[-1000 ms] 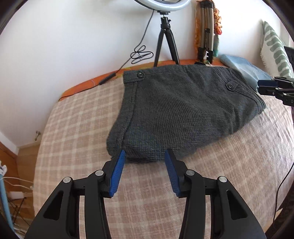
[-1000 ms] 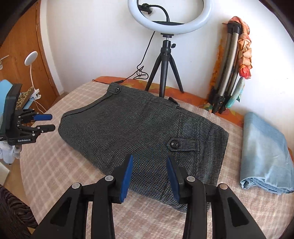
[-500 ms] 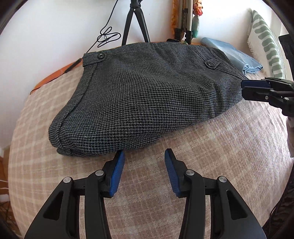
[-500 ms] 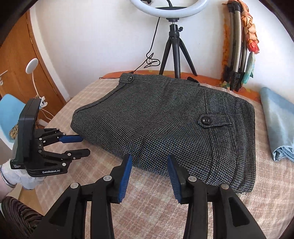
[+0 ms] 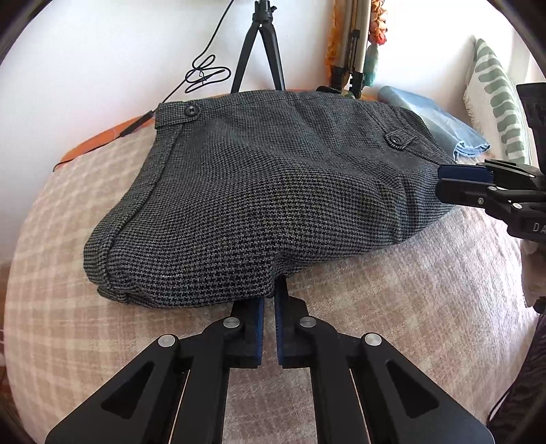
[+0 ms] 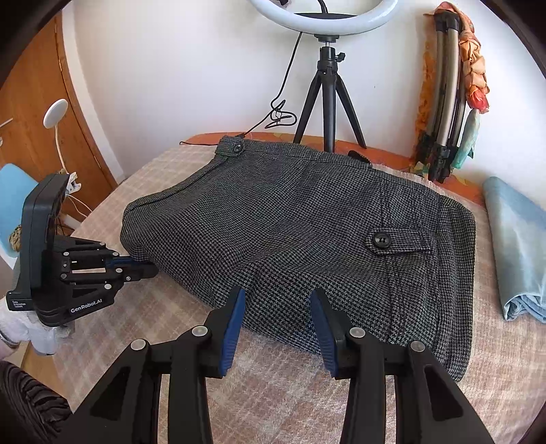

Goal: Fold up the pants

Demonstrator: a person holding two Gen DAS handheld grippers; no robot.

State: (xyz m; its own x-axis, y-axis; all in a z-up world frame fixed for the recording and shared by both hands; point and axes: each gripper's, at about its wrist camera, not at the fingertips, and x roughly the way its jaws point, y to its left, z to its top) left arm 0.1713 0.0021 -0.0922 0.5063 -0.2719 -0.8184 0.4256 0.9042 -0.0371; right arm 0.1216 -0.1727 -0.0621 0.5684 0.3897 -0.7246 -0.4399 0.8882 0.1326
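1. The left gripper has just pinched its blue fingers together, and the near edge of the pants is caught between them. The right gripper has its fingers apart, one on each side of the near edge, not squeezing.
2. The pants lie on the bed, already folded into a thick dark checked bundle, with the waistband toward the wall.
3. I think the cloth is soft and floppy but fairly thick and a bit heavy. It will sag if only one side is lifted. The best place to hold is the near edge, with both grippers spread apart, grabbing all the layers together.
4. A folded blue cloth lies beside the pants. A tripod stands behind them by the wall.
5. The left view shows the pinch up close, and a striped pillow. The right view shows the ring light, a wooden door, and the person's gloved hand holding the left gripper.
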